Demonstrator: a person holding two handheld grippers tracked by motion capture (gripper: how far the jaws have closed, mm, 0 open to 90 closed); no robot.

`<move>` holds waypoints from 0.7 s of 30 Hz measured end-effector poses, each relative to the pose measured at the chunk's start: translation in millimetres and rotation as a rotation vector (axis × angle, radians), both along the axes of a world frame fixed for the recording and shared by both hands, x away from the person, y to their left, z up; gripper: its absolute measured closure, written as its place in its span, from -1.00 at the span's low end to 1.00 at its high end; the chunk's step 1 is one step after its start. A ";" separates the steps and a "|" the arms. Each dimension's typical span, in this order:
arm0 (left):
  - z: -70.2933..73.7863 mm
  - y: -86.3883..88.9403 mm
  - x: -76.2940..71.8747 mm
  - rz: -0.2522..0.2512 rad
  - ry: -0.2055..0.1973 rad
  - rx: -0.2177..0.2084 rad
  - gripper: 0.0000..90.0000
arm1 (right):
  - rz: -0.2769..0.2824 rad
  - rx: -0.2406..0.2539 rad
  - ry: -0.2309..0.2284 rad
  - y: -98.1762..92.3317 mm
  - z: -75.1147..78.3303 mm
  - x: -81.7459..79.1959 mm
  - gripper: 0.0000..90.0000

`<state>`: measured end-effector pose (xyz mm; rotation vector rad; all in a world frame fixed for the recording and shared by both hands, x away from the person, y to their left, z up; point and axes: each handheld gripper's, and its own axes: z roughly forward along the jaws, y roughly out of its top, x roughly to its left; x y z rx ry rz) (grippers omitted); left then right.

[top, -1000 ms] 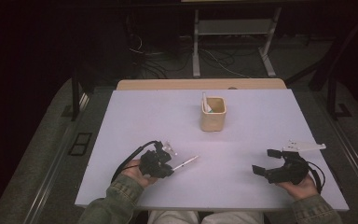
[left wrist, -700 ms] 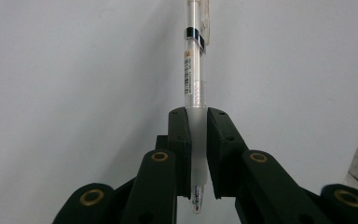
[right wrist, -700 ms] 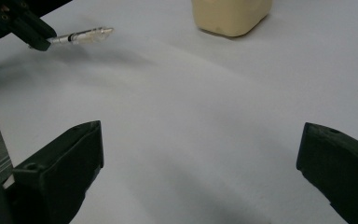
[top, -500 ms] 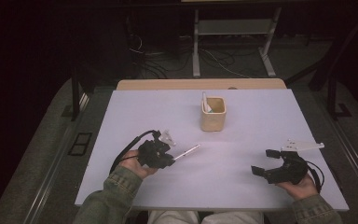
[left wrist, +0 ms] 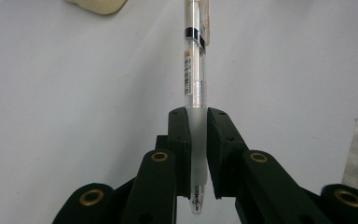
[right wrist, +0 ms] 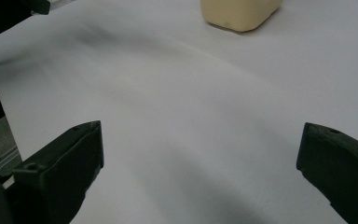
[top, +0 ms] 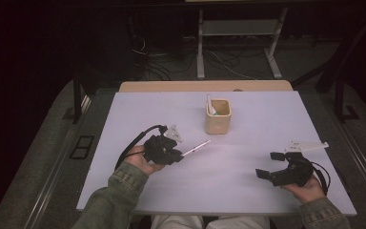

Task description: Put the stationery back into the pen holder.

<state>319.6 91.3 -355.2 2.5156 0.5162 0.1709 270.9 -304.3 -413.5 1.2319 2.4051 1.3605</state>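
Observation:
My left gripper [top: 177, 155] is shut on a clear pen [top: 196, 147], which sticks out toward the cream cup [top: 218, 116]. In the left gripper view the pen [left wrist: 196, 79] runs up between the black jaws, held by its frosted grip with the metal tip at the bottom. The cup stands mid-table with a white pen [top: 209, 103] in it. My right gripper [top: 268, 165] rests open at the front right of the table, nothing between its fingers [right wrist: 65, 163]. The cup's base [right wrist: 240, 13] shows at the top of the right gripper view.
The white table [top: 248, 181] has a wooden strip [top: 205, 86] along its far edge. Beyond it stand a metal shelf frame [top: 236, 33] and cables on the dark floor. Grey mats flank the table on both sides.
My left gripper has lifted and moved forward toward the cup with the pen in it. The right gripper has stayed in place.

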 end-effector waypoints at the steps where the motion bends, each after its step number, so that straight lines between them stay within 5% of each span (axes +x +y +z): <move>1: 0.2 -1.1 -0.1 0.002 -0.001 -0.002 0.76 | 0.004 -0.001 -0.001 0.6 1.2 1.0 -0.99; 21: 2.7 -15.1 5.6 -0.090 -0.034 0.018 0.76 | 0.130 -0.063 0.035 24.4 36.4 24.7 -0.99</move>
